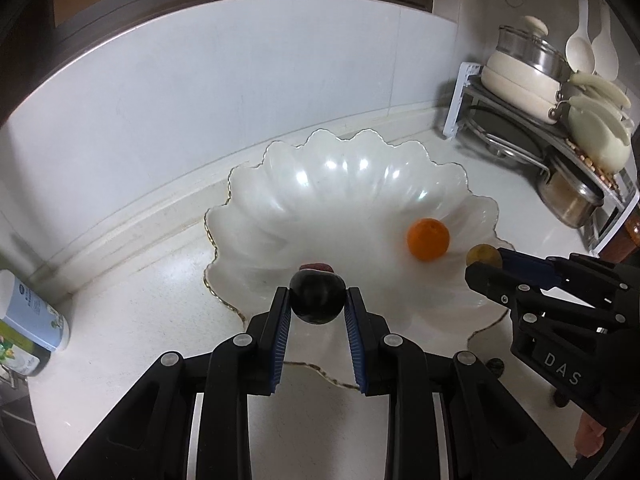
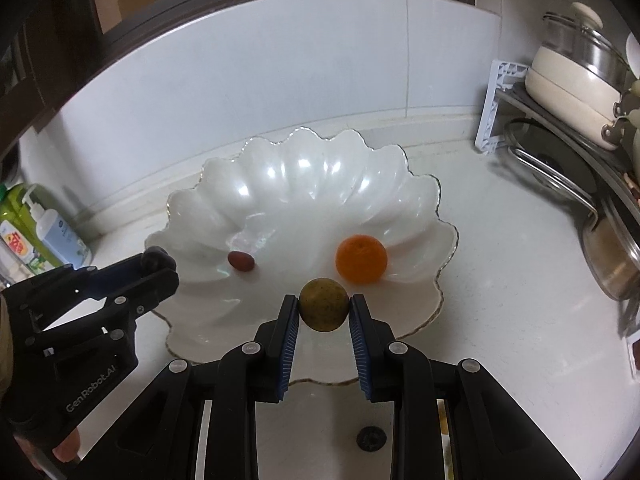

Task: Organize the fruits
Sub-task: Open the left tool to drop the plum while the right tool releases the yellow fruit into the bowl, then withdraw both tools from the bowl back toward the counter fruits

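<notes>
A white scalloped bowl stands on the white counter. An orange lies in its right half. A small red fruit lies in its left half; in the left wrist view only its top shows behind the held fruit. My left gripper is shut on a dark plum above the bowl's near edge. My right gripper is shut on a yellow-green round fruit over the bowl's near right rim.
A rack with stacked pots and pans stands at the right. Soap bottles stand at the left against the tiled wall. A small dark round thing lies on the counter under my right gripper.
</notes>
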Demonstrator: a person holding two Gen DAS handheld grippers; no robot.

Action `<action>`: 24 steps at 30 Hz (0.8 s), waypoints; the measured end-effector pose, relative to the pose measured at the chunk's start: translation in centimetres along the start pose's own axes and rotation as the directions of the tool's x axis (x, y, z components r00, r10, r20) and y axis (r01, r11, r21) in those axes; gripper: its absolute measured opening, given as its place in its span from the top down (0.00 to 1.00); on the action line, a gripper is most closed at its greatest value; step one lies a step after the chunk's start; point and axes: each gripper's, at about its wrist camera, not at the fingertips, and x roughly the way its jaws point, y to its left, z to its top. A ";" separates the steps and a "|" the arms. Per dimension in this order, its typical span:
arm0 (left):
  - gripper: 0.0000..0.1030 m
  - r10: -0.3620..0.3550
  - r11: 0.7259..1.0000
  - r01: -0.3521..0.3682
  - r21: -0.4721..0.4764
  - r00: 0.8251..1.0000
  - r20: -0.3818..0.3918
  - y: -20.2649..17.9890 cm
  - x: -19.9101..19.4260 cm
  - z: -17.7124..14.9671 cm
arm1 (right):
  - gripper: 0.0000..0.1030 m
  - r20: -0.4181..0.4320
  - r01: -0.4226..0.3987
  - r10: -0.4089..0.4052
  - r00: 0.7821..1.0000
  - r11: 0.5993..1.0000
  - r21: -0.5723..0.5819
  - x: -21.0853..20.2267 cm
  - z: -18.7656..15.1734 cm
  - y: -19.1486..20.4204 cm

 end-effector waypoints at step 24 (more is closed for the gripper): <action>0.47 0.068 0.998 -0.067 -0.013 0.994 0.088 0.2 -5.5 -1.2 | 0.62 0.092 0.011 -0.010 0.996 1.000 -0.003 -5.0 -1.1 -0.3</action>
